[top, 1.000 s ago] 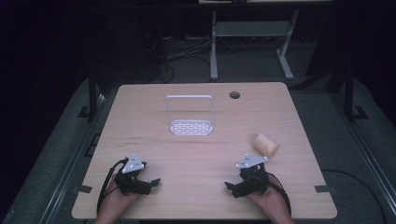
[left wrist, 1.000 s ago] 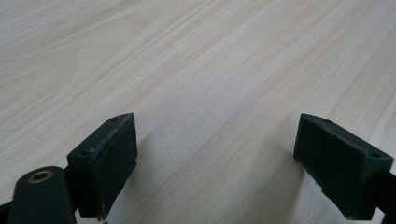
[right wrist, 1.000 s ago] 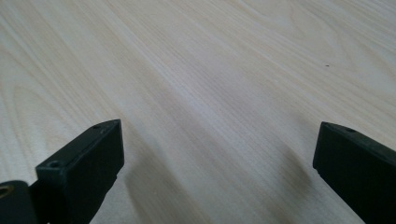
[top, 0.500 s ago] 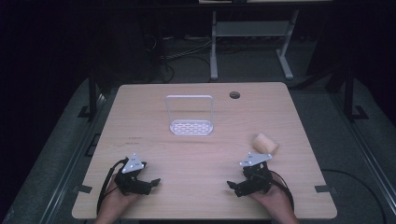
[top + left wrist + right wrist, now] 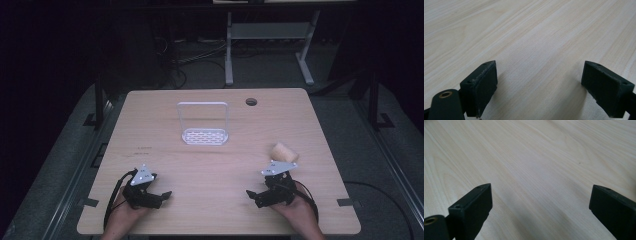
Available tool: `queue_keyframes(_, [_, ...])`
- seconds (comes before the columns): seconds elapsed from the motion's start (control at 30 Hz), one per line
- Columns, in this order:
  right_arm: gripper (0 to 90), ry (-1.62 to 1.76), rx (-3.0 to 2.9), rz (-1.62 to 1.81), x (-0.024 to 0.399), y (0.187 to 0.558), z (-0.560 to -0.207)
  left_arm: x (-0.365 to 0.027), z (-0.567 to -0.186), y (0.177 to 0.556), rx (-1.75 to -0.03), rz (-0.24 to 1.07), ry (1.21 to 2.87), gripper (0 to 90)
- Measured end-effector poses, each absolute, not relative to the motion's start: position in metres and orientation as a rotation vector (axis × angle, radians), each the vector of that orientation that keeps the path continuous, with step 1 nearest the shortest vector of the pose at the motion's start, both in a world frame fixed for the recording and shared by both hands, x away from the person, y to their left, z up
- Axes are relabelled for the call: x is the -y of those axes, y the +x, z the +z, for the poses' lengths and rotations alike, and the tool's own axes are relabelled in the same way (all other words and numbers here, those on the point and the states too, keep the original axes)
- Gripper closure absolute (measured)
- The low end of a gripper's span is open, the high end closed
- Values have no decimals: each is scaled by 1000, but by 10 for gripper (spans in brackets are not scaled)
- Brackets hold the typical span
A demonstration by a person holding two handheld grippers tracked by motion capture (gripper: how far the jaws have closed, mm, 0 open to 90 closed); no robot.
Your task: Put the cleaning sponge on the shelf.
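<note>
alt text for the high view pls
Two hands rest at the near edge of a wooden table, the left gripper and right gripper pointing inward. A tan block lies beyond the right gripper; a white rack stands mid-table.

Tan cylindrical block [image 5: 284,151], lying on its side; near table's right edge

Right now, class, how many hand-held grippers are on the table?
2. The left hand-held gripper sits at the near left edge of the table; the right hand-held gripper sits near right, just before the tan block.
</note>
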State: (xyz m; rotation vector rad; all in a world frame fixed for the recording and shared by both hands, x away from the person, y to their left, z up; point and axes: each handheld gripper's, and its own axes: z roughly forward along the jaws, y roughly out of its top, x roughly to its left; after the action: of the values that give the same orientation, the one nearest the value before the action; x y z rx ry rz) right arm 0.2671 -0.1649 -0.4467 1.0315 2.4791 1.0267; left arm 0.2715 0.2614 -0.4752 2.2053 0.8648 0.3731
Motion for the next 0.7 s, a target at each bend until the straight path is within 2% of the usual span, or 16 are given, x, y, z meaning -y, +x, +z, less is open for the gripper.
queue_keyframes(0.7, [50, 1057, -2438, 1053, 176, 270, -434, -261, -475, 272, -865, 373, 2206, 127])
